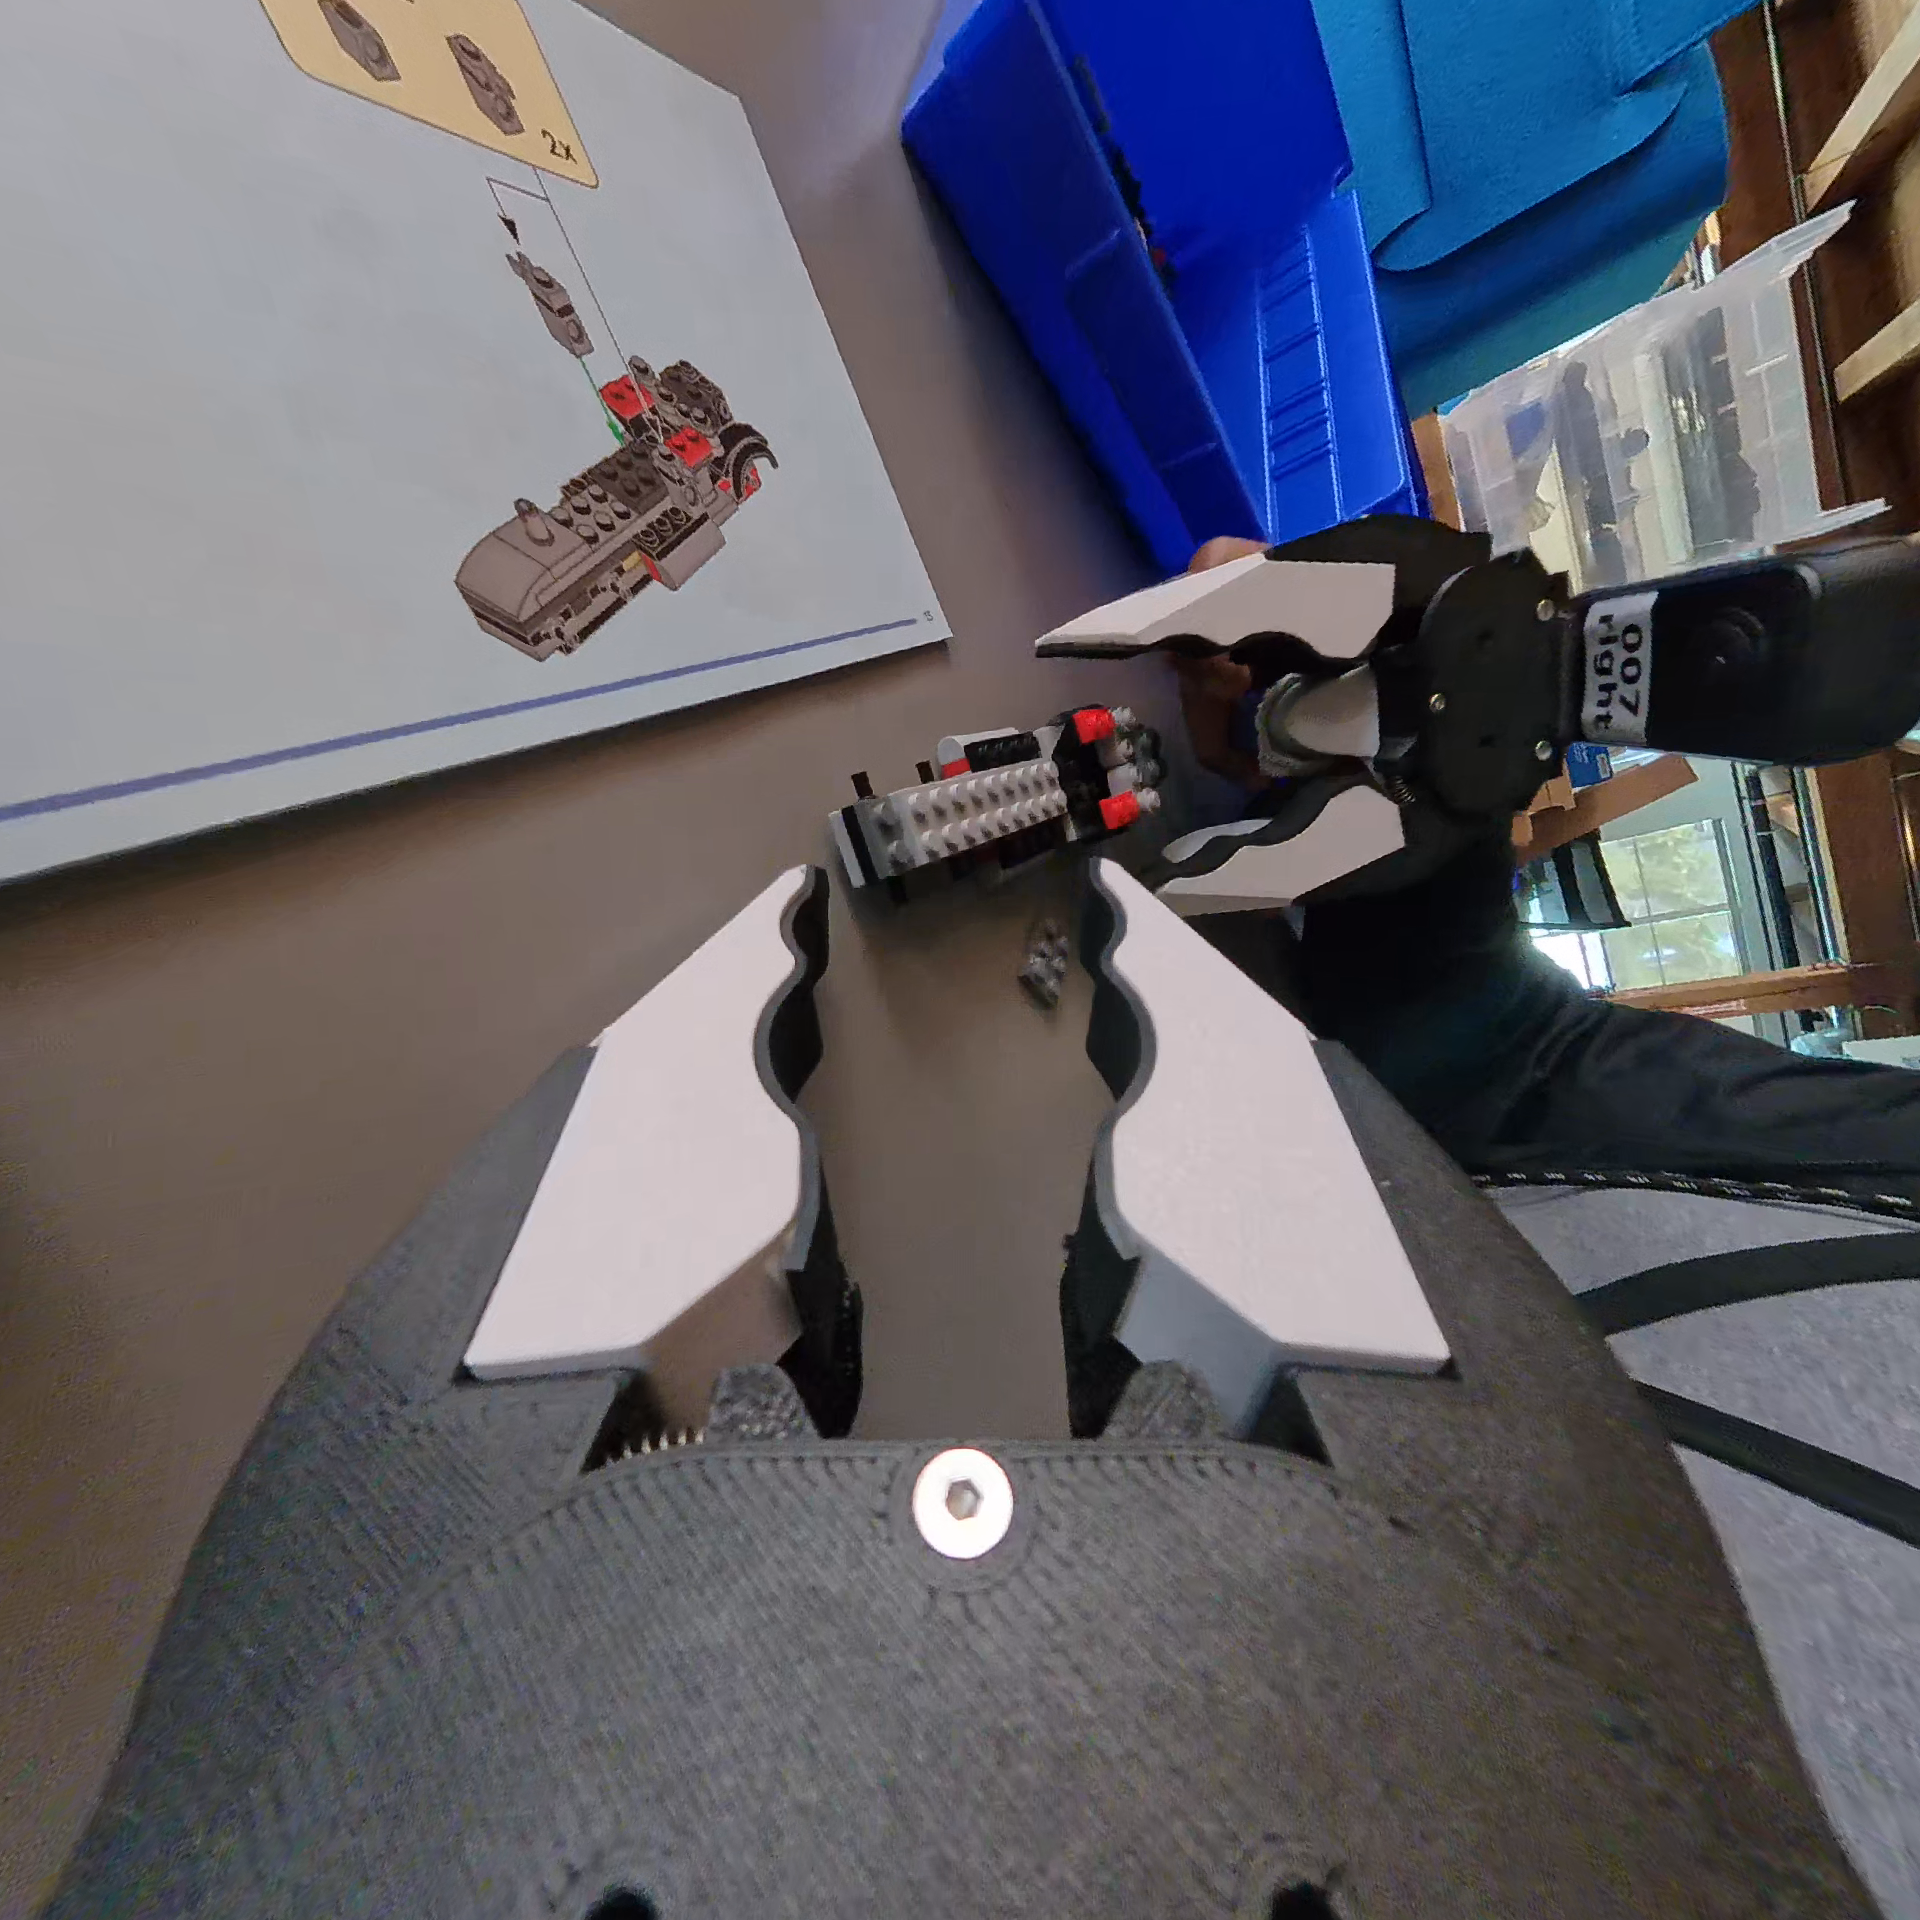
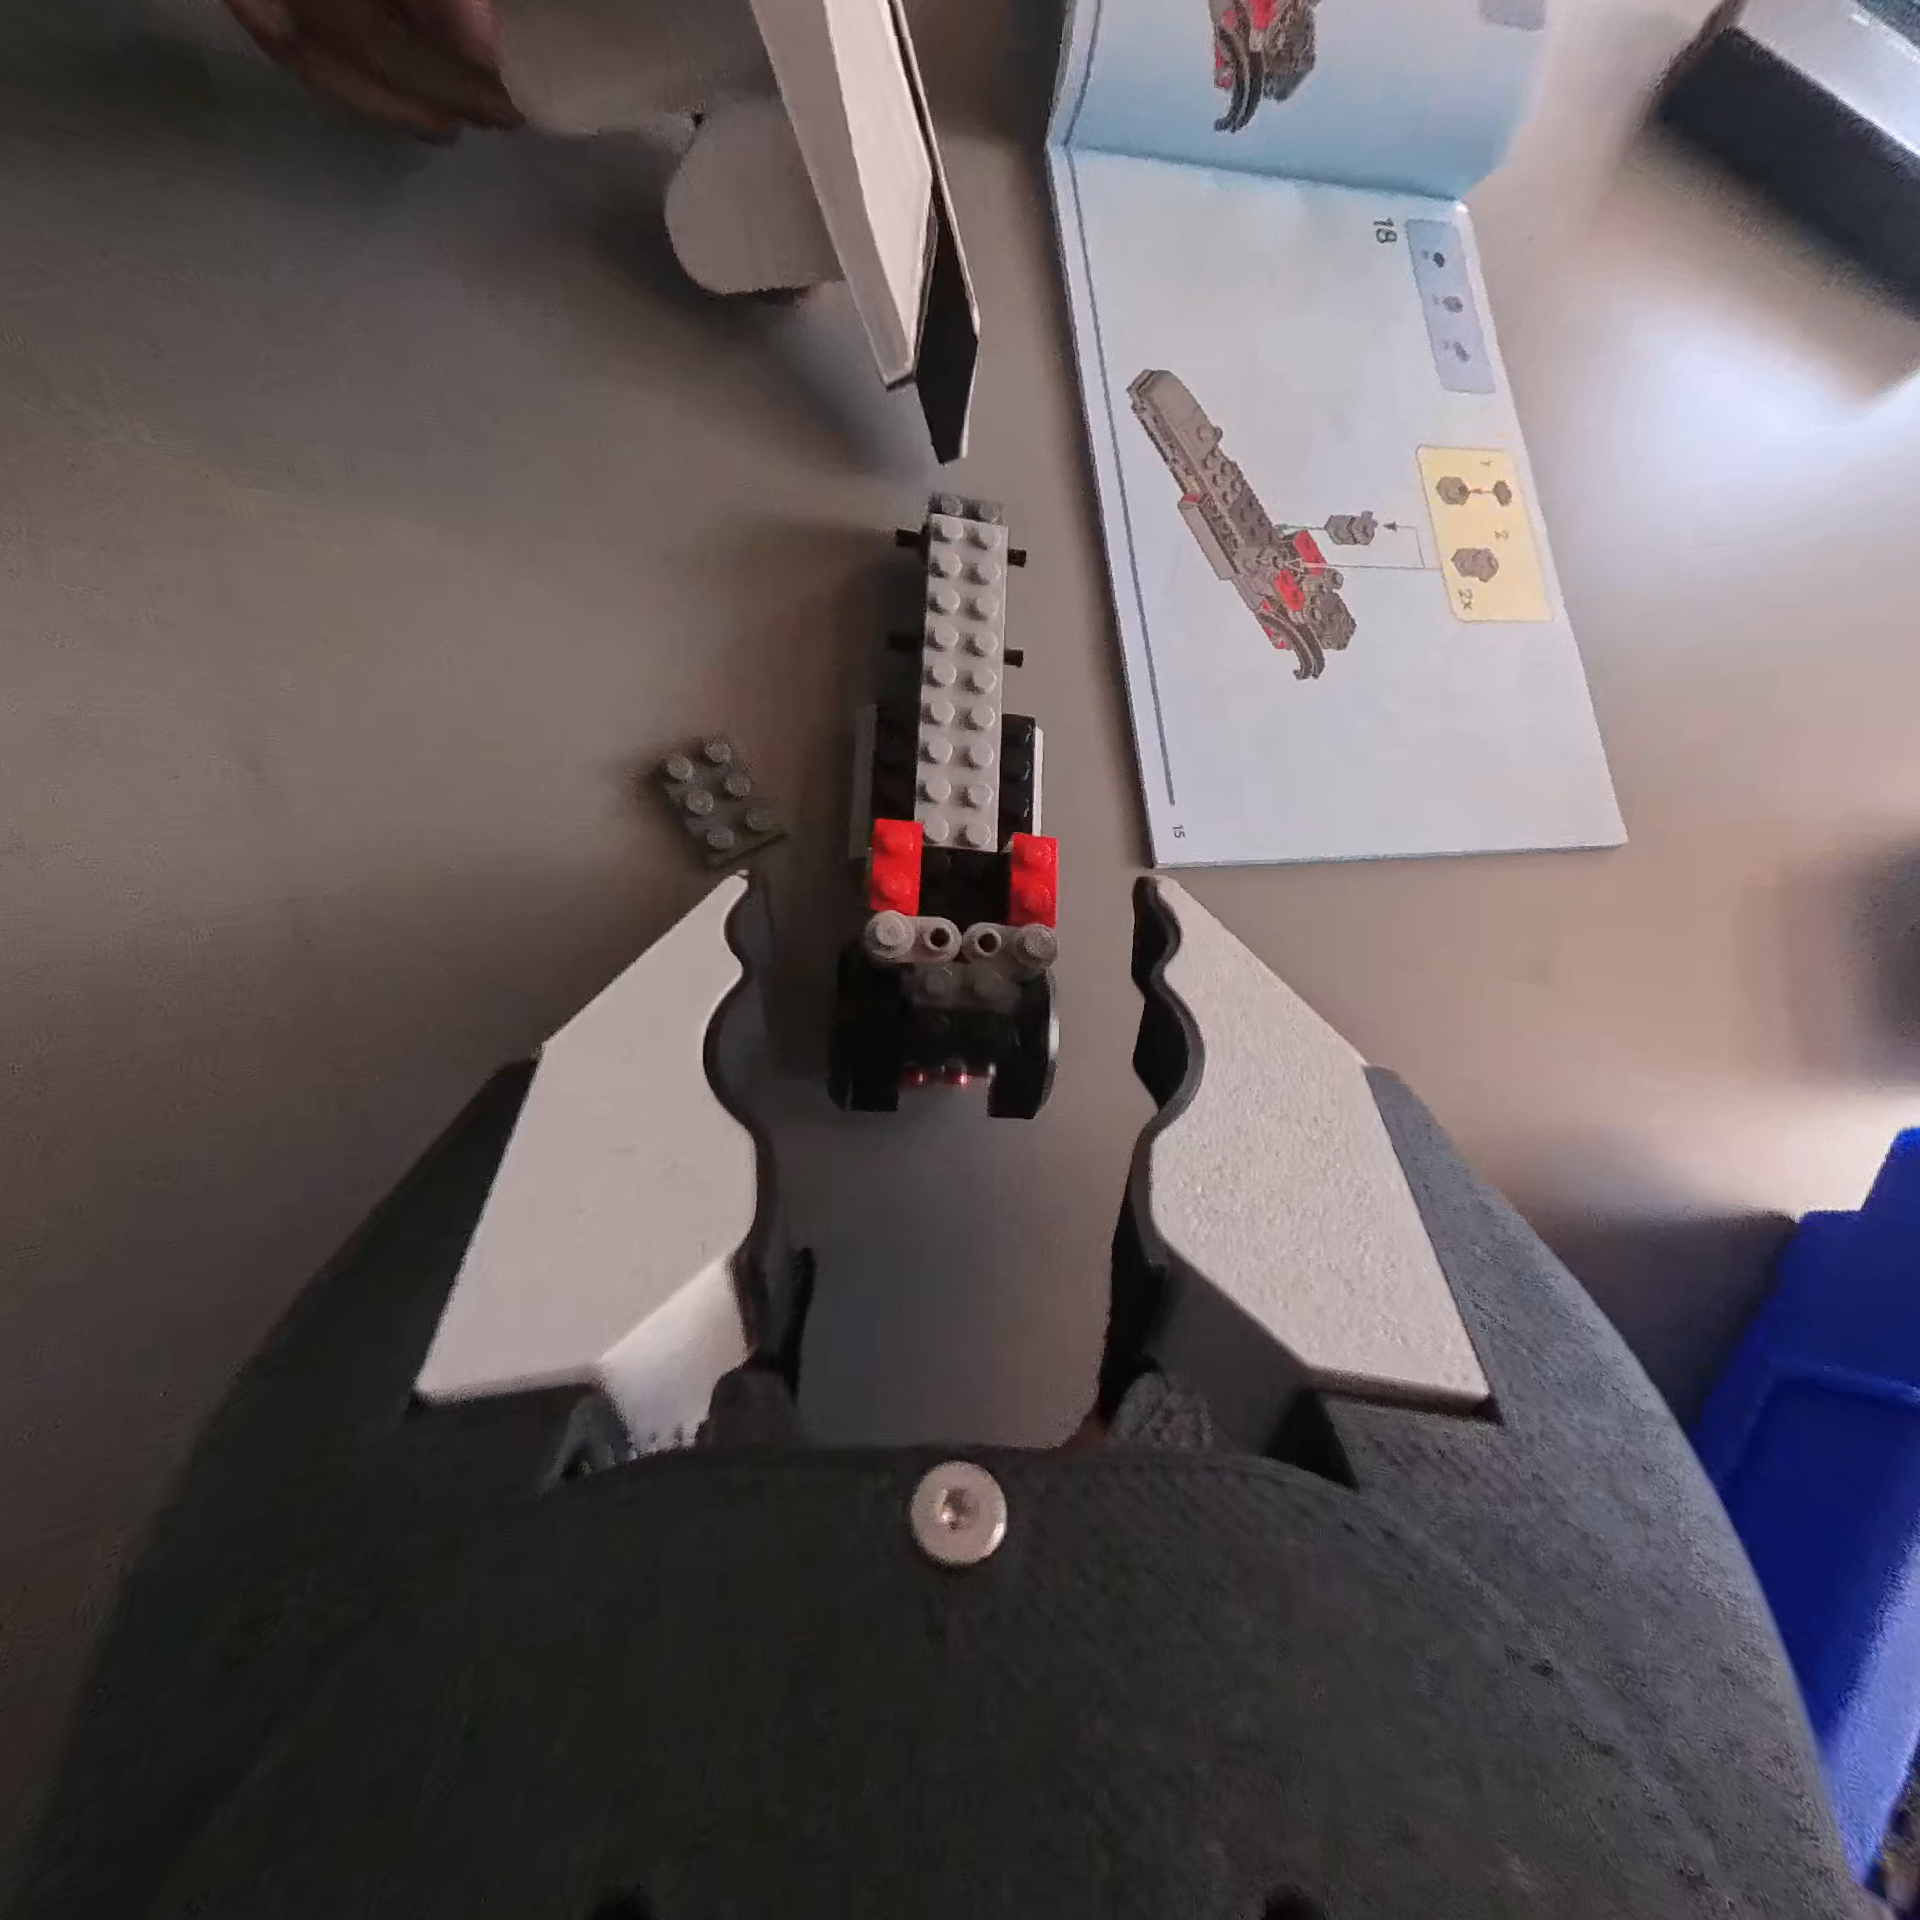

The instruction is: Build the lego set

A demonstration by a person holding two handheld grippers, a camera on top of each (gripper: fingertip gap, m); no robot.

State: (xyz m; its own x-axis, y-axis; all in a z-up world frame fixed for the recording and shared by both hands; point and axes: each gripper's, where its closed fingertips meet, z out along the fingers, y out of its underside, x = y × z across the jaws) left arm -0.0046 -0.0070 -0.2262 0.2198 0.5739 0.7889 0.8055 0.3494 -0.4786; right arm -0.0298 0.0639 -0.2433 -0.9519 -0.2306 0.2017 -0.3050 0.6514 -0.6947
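A partly built lego model (image 2: 961, 727), grey studded plates on a black body with two red bricks, lies on the grey table. It also shows in the left wrist view (image 1: 997, 810). My right gripper (image 2: 943, 883) is open; the model's black end lies between its fingers with gaps on both sides. My left gripper (image 1: 956, 883) is open and empty, its tips just short of the model's other end. A small dark grey plate (image 2: 717, 800) lies loose beside the model, near my left gripper's right finger (image 1: 1174, 1039) in the left wrist view (image 1: 1044, 961).
An open instruction booklet (image 2: 1330, 520) lies beside the model and shows in the left wrist view (image 1: 416, 416). A blue bin (image 1: 1091, 260) stands past it. A person's leg (image 1: 1558, 1039) is at the table's edge. The left gripper (image 2: 847, 364) shows beyond the model. One gripper's finger ends stand about 9 cm off the other's.
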